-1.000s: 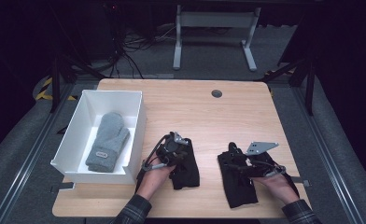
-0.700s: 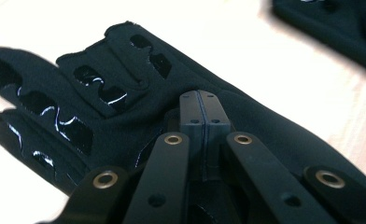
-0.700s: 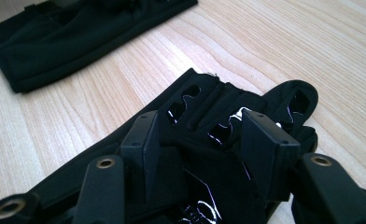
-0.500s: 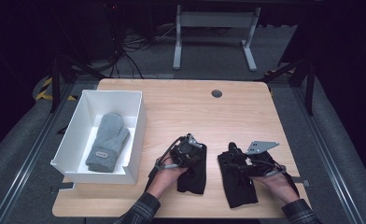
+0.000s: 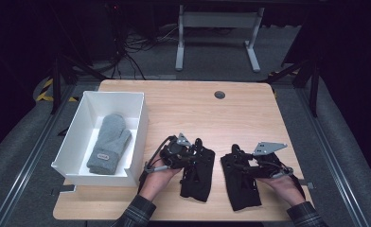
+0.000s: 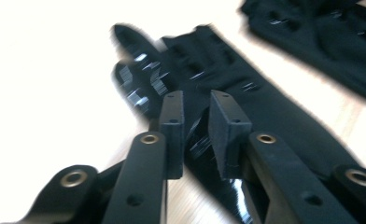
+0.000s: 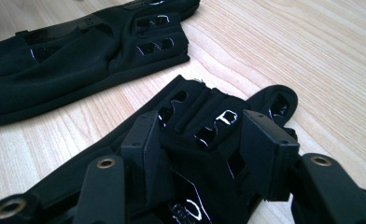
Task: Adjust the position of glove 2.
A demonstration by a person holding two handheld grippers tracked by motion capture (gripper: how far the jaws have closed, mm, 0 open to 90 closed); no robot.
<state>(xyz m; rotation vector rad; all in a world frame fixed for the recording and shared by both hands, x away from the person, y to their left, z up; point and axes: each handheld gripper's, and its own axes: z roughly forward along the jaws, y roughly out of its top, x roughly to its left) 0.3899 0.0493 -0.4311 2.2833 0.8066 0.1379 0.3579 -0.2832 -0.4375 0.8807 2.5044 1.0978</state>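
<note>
- Your left gripper point(image 5: 193, 156) sits over the left black glove point(image 5: 196, 177), which lies flat on the table point(image 5: 183, 106) just to the right of the white box point(image 5: 75, 142).
- In the left gripper view, the left gripper point(image 6: 195, 116) has its jaws standing slightly apart with a narrow gap between them. They have just been opening, and a shiny fold of the left black glove point(image 6: 228, 93) shows in that gap. You cannot tell from the blur whether the pads still press on it.
- Your right gripper point(image 5: 238, 161) rests on the right black glove point(image 5: 240, 189), which lies farther right of the white box, just beside the first glove but not touching it.
- In the right gripper view, the right gripper point(image 7: 195, 133) has its jaws half spread and pinching a raised bunch of the right black glove point(image 7: 209, 121) near its finger end; the fabric fills the space between the pads.
- Past that, the same view shows the left black glove point(image 7: 78, 51) lying flat on the wood, apart from the pinched one.
- Inside the white box lies a grey mitten point(image 5: 109, 143), its cuff toward you and its tip away.
- Your left hand point(image 5: 157, 177) comes in just right of the box's near corner; your right hand point(image 5: 283, 182) is well to the right of the box.
</note>
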